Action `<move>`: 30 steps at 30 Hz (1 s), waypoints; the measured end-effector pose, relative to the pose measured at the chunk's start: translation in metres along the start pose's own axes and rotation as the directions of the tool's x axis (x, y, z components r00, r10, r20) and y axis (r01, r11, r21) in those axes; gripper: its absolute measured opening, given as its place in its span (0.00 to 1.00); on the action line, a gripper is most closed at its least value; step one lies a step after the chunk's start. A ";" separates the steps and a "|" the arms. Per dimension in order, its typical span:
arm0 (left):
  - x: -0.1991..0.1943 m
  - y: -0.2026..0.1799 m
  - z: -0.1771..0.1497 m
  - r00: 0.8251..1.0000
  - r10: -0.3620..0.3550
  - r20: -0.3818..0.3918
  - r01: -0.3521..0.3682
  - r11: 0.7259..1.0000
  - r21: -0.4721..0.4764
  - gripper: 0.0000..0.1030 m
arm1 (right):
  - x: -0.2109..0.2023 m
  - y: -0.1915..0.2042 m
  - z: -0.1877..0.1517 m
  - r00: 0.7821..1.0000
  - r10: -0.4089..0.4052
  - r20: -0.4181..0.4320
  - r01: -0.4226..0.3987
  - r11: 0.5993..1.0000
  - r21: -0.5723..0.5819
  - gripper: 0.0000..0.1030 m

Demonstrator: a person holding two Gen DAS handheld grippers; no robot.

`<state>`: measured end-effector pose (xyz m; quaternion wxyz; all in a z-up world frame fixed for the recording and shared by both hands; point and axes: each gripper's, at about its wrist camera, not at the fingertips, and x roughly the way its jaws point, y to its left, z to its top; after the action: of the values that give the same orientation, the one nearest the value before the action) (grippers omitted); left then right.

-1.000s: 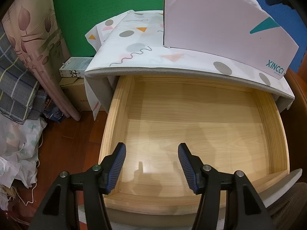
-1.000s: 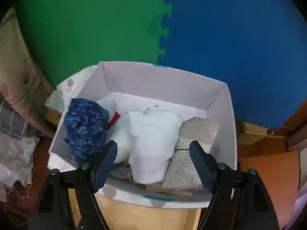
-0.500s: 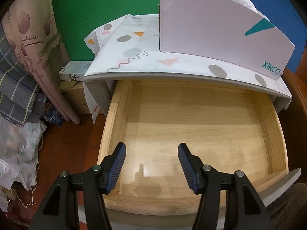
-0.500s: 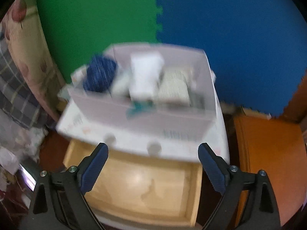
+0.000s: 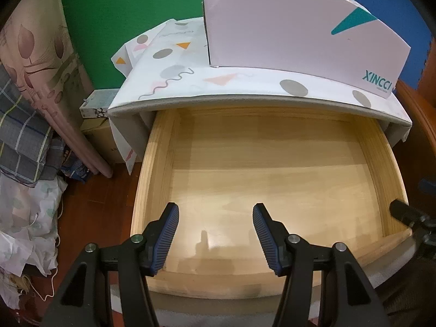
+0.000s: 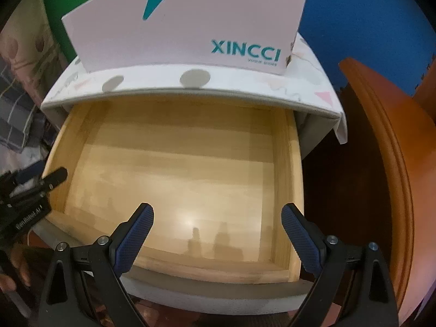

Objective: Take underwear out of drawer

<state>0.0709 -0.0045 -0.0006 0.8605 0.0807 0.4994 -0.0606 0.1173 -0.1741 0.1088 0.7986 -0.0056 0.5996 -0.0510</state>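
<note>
It was a home — a bedroom corner, by the look of it. A small cabinet point(image 5: 174, 81) under a patterned cloth had a pale wooden drawer point(image 5: 158, 163) pulled open. Folded plaid bedding point(image 5: 24, 141) and crumpled linen point(image 5: 27, 218) lay heaped on the wooden floor point(image 5: 95, 207) — foam mats point(image 5: 130, 5) lined the wall.

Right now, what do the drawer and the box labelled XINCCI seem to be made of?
The drawer looks like pale wood with a smooth, slightly glossy finish: grain lines and light reflections show. The box seems to be matte cardboard: thin, flat pinkish walls with printed teal lettering.
</note>
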 end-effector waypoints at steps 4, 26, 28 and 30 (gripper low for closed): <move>-0.003 -0.004 -0.001 1.000 0.006 0.008 -0.006 1.000 0.011 0.56 | 0.008 -0.006 -0.003 0.999 0.034 -0.026 -0.033 0.999 0.024 0.91; -0.009 -0.019 -0.012 1.000 0.004 0.018 -0.005 0.998 0.059 0.56 | 0.023 -0.004 -0.008 0.997 0.019 -0.076 -0.017 0.999 0.028 0.91; -0.009 -0.017 -0.012 1.000 0.002 0.017 -0.003 0.998 0.055 0.56 | 0.024 -0.004 -0.007 0.997 0.016 -0.081 -0.014 1.000 0.025 0.91; -0.009 -0.017 -0.012 1.000 0.006 0.018 -0.007 0.999 0.053 0.56 | 0.025 -0.003 -0.007 0.996 0.012 -0.085 -0.011 1.000 0.021 0.91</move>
<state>0.0529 -0.0187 -0.0001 0.8626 0.1048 0.4896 -0.0716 0.1172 -0.1785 0.0834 0.7726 0.0084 0.6326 -0.0528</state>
